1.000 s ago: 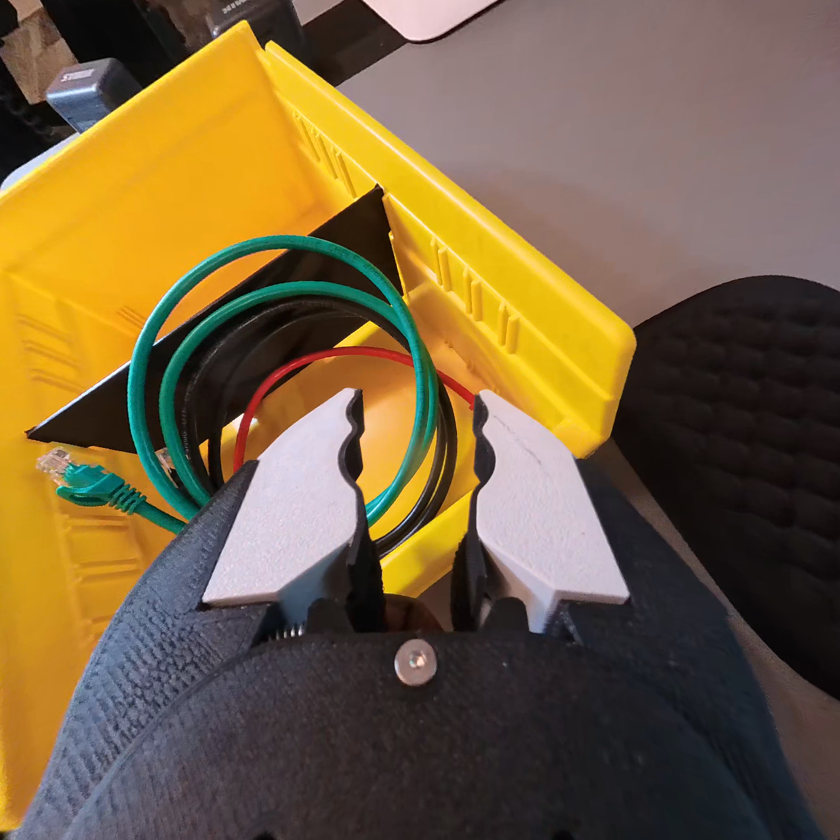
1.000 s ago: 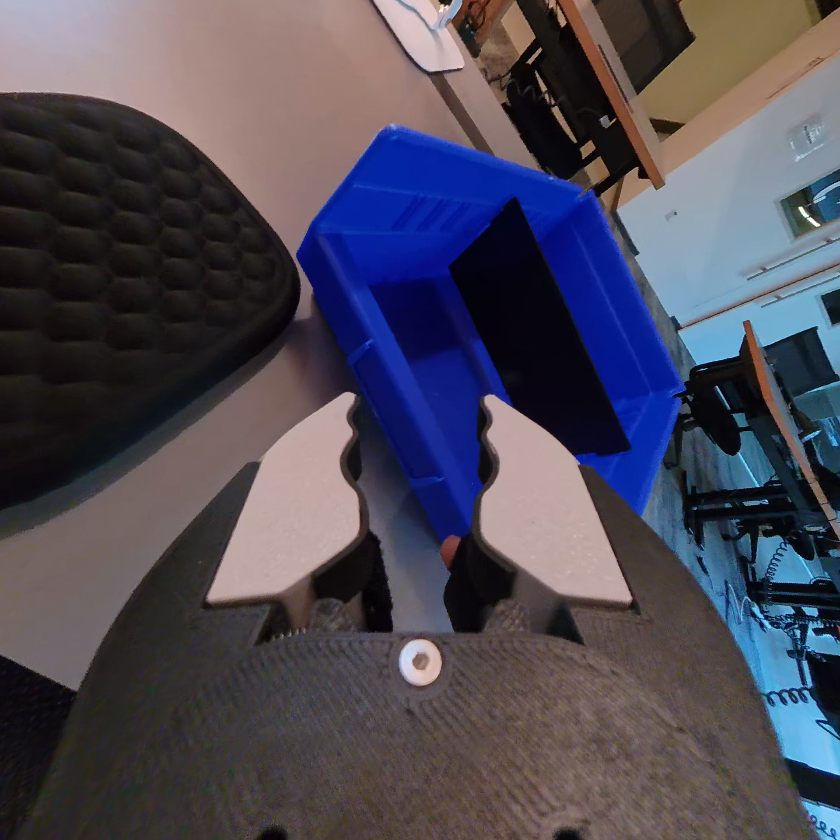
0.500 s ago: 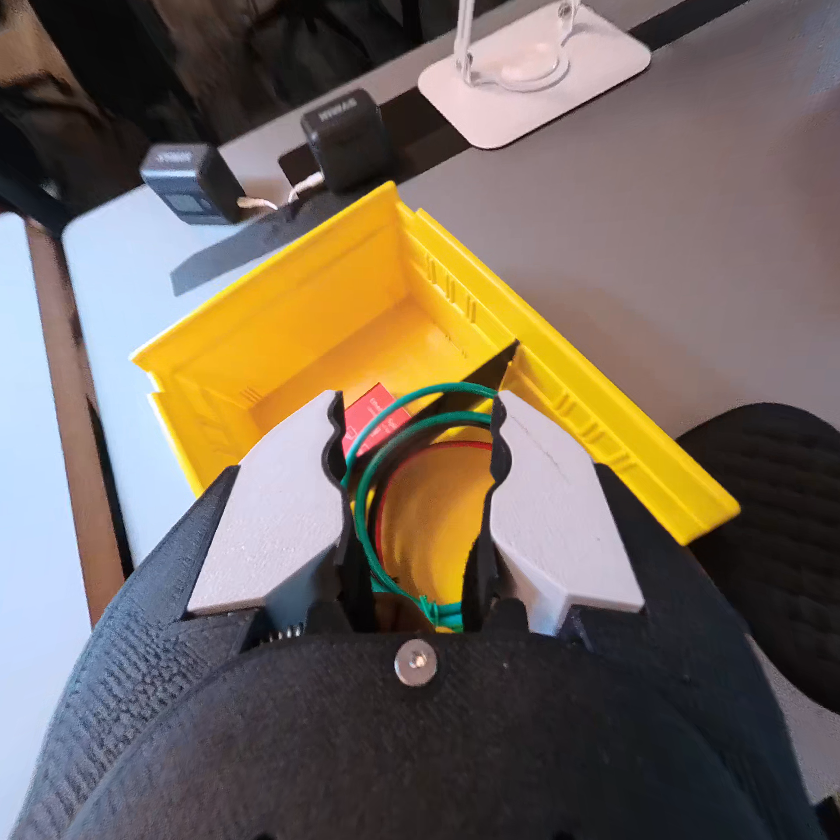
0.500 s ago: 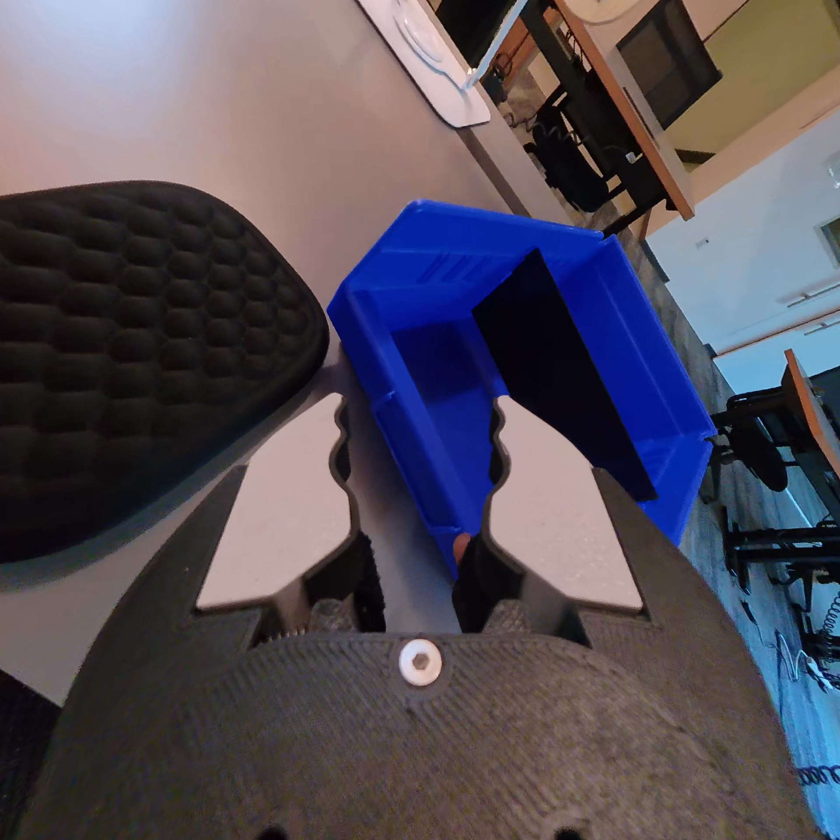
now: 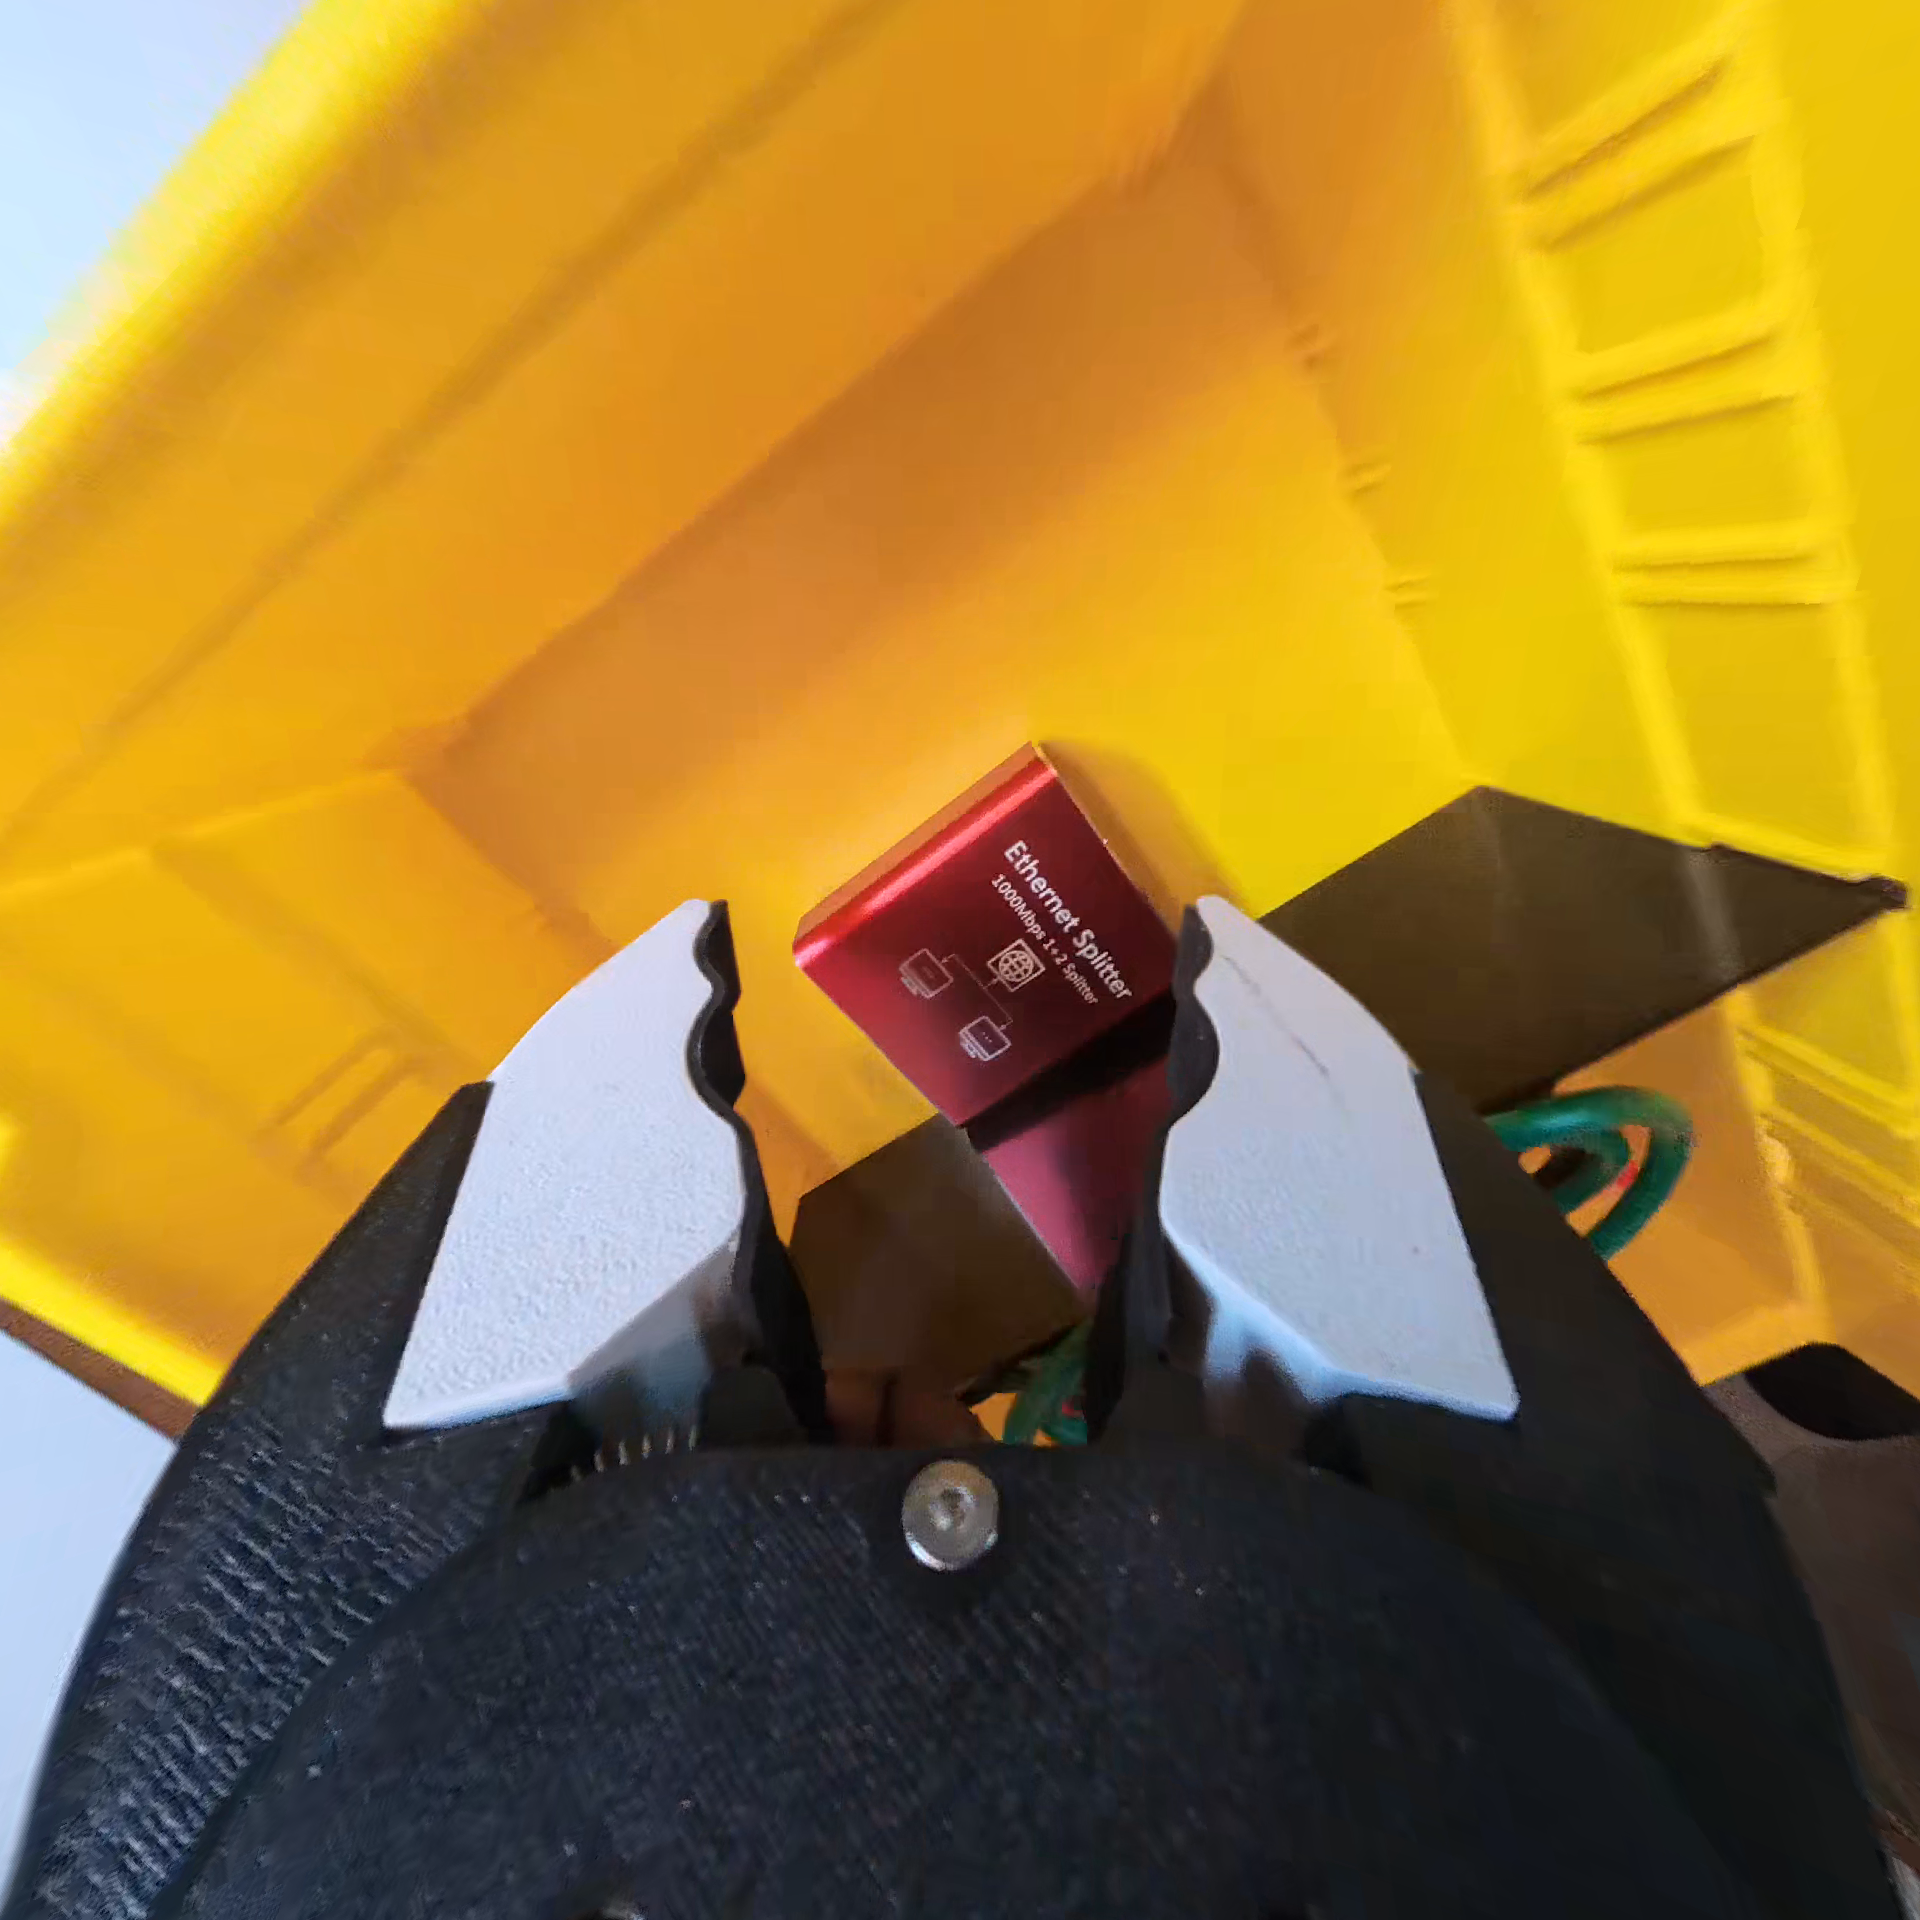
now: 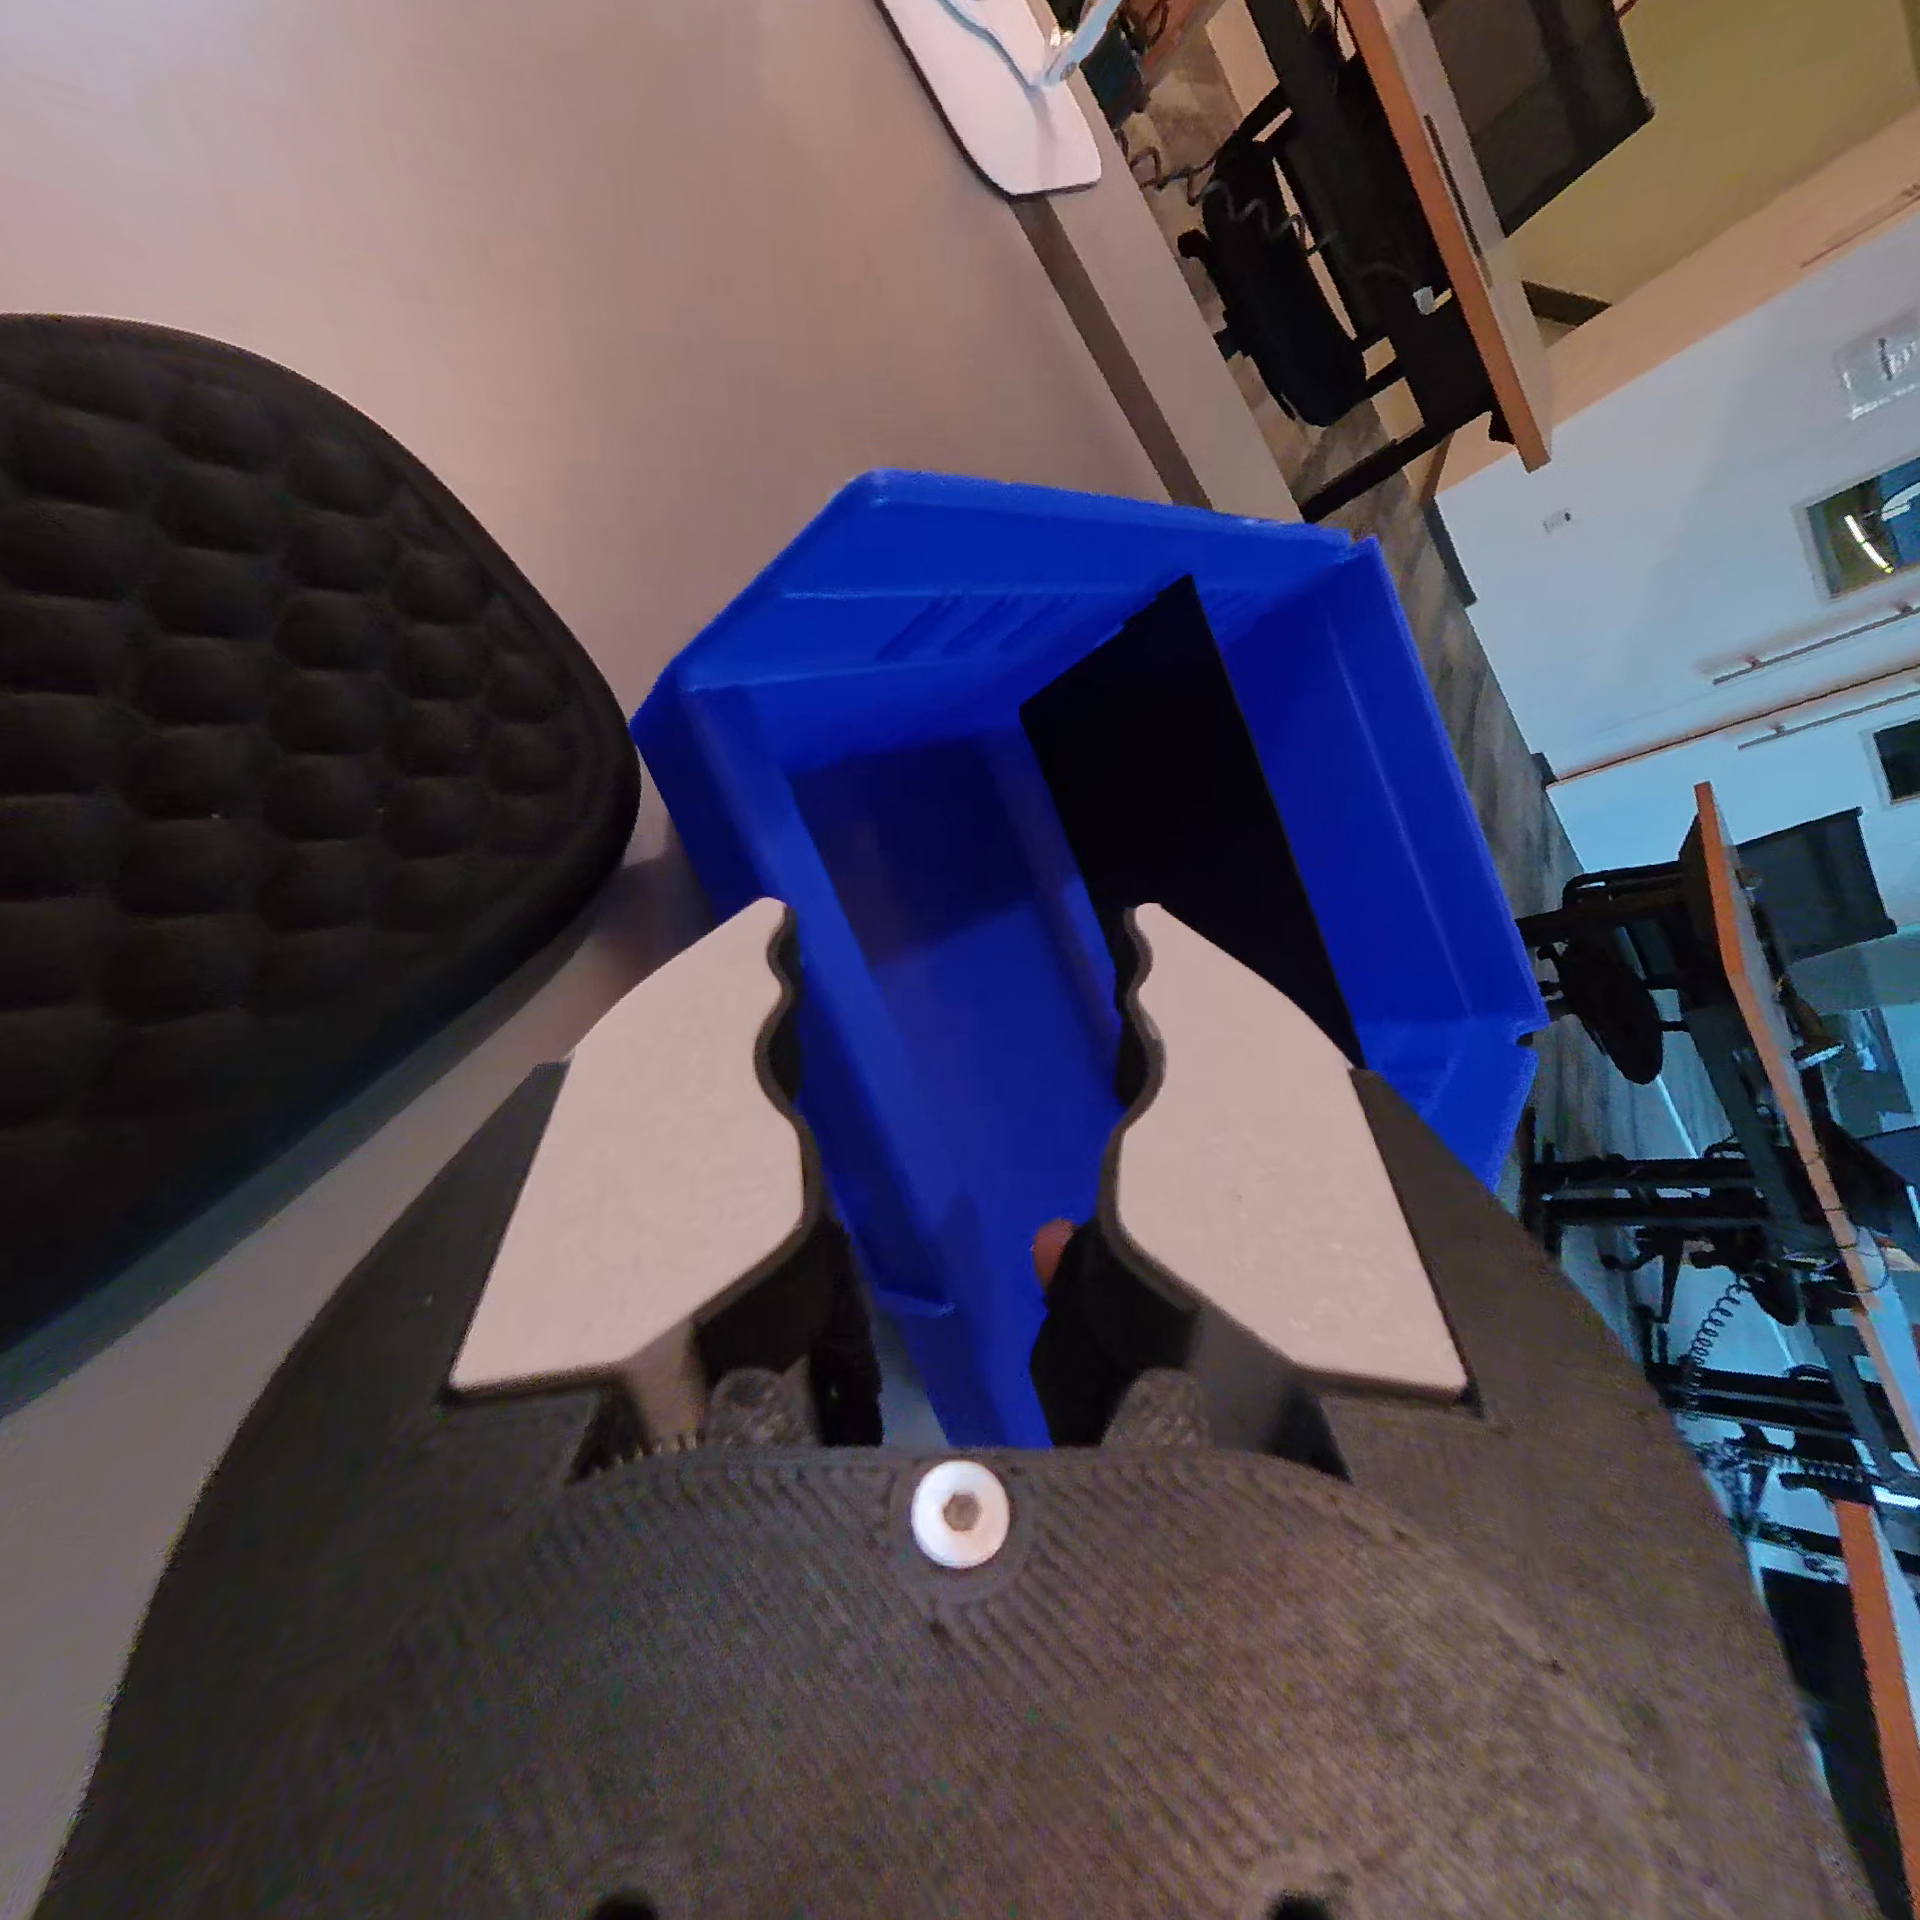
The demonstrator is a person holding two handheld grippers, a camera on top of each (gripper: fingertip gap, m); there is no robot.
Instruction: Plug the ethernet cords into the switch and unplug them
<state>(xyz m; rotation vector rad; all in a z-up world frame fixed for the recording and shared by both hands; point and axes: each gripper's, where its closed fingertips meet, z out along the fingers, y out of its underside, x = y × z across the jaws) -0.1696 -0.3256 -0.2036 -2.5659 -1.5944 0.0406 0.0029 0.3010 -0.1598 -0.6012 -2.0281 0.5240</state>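
Observation:
A small red metal switch box (image 5: 982,940) lies on the floor of the yellow bin (image 5: 727,436), against a black divider (image 5: 1538,914). My left gripper (image 5: 956,920) is open and empty, low inside the bin, with its fingertips on either side of the red box, apart from it. Green and red cord loops (image 5: 1590,1158) show behind the divider at the right. My right gripper (image 6: 956,920) is open and empty above the near end of an empty blue bin (image 6: 1309,748).
The blue bin has a black divider (image 6: 1164,810) inside. A black textured pad (image 6: 260,748) lies on the grey table (image 6: 520,229) to its left. A white stand base (image 6: 997,114) sits at the table's far side. Desks and chairs stand beyond the table's edge. The tips of one gripper are about 65 cm away from the tips of the other.
My left gripper has dropped forward over the divider into the yellow bin's far compartment, close to the red box. My right gripper has moved a little forward over the blue bin.

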